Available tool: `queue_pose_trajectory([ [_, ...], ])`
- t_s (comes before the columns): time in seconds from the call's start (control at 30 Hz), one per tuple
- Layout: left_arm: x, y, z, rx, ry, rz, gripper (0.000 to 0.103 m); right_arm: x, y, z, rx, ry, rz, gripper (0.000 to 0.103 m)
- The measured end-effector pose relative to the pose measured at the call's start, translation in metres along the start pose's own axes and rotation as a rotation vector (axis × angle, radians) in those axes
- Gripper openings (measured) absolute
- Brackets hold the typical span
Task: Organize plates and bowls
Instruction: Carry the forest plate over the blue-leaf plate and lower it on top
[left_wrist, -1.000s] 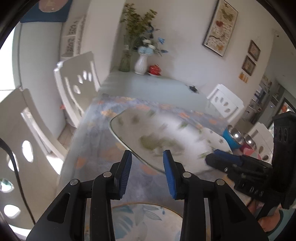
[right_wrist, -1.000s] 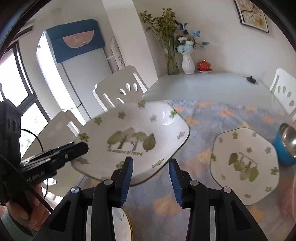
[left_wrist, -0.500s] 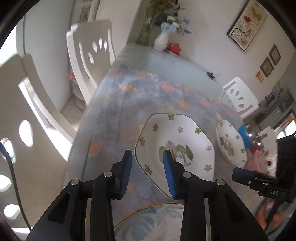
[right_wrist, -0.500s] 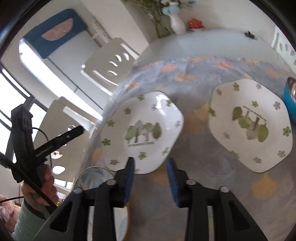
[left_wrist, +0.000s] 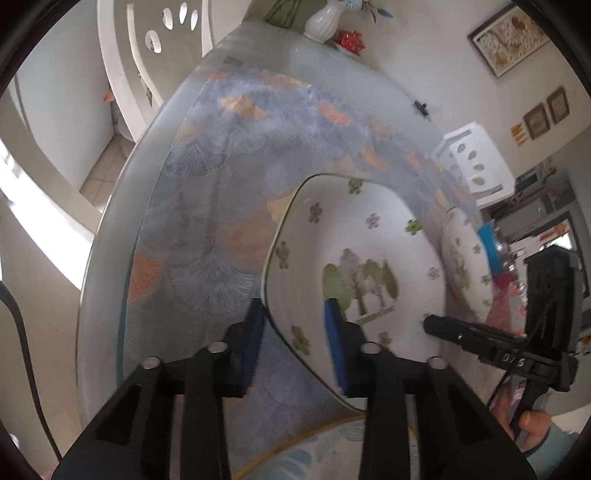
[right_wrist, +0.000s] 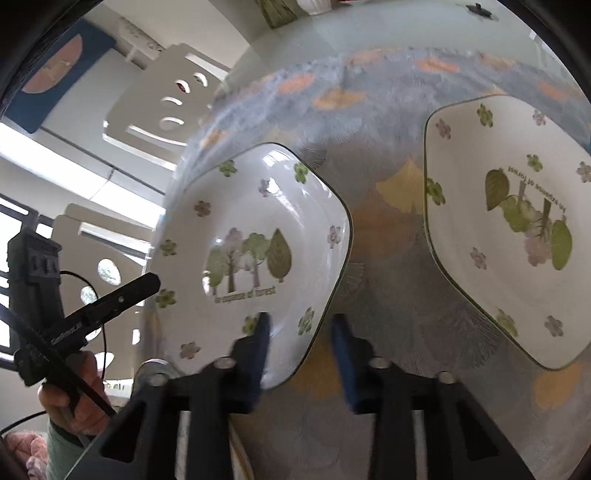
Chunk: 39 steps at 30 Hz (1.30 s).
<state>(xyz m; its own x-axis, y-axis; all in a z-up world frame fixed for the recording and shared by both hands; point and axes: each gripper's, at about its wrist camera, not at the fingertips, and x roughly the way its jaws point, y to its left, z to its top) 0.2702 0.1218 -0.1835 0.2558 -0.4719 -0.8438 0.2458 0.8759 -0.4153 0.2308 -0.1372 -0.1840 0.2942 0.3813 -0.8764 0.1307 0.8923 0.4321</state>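
The near plate, a white deep dish with rounded corners, a tree print and small flowers around its border, lies flat on the table. It sits on the blue and orange patterned cloth under the glass top.

The left gripper straddles the plate's rim at about 8 o'clock in the left wrist view. Its jaws have just been closing and now stand narrow, with the rim between the blue pads. The right gripper straddles the same plate at about 5 o'clock in its own view. It too has just been closing on the rim and stands narrow. Each gripper shows in the other's view, held in a hand with a pale green sleeve.

A second plate with the same print lies at 3 o'clock of the first, apart from it. A blue bowl stands just beyond that plate. A round plate with blue leaves lies at 6 o'clock, near the table's edge. White chairs stand around the table, and a white vase stands at its far end at 12 o'clock.
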Motion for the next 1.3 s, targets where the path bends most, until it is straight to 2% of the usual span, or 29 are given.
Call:
queue_pose_trajectory([
  [0.13,0.007,0.006,0.011,0.006,0.014,0.004,0.018,0.011,0.006,0.004,0.016,0.004,-0.034,0.022],
  [0.23,0.008,0.008,0.025,0.028,0.000,0.042,0.018,0.015,0.013,0.003,0.032,0.012,-0.006,0.022],
  [0.33,0.011,0.014,0.033,0.036,0.021,0.010,0.018,0.017,0.015,0.001,0.014,0.026,0.002,0.021],
  [0.43,0.014,0.016,0.035,0.059,0.039,-0.019,0.018,0.011,0.007,0.010,0.002,-0.013,-0.016,0.021],
  [0.53,0.021,0.024,0.036,0.012,0.068,-0.072,0.018,0.010,-0.001,0.023,0.014,-0.027,0.004,0.021],
  [0.6,0.025,0.022,0.036,0.013,0.069,-0.071,0.018,0.014,-0.004,0.031,-0.003,-0.030,0.000,0.021],
  [0.73,0.028,0.009,0.034,0.093,0.036,-0.004,0.019,0.023,-0.008,0.037,-0.010,-0.025,0.037,0.021],
  [0.87,0.025,0.008,0.033,0.104,0.014,0.002,0.018,0.025,0.001,0.037,-0.108,-0.045,0.005,0.022],
  [0.93,0.020,0.003,0.030,0.137,-0.023,0.025,0.018,0.024,0.002,0.036,-0.153,-0.047,0.009,0.022],
  [1.1,0.003,-0.003,0.031,0.138,-0.100,-0.022,0.018,0.011,0.003,0.032,-0.200,-0.092,0.042,0.023],
  [1.23,-0.003,-0.014,0.031,0.177,-0.125,0.002,0.019,0.001,0.010,0.029,-0.231,-0.121,0.056,0.024],
  [1.3,-0.005,-0.013,0.030,0.171,-0.131,-0.009,0.019,-0.002,0.013,0.029,-0.244,-0.130,0.054,0.024],
])
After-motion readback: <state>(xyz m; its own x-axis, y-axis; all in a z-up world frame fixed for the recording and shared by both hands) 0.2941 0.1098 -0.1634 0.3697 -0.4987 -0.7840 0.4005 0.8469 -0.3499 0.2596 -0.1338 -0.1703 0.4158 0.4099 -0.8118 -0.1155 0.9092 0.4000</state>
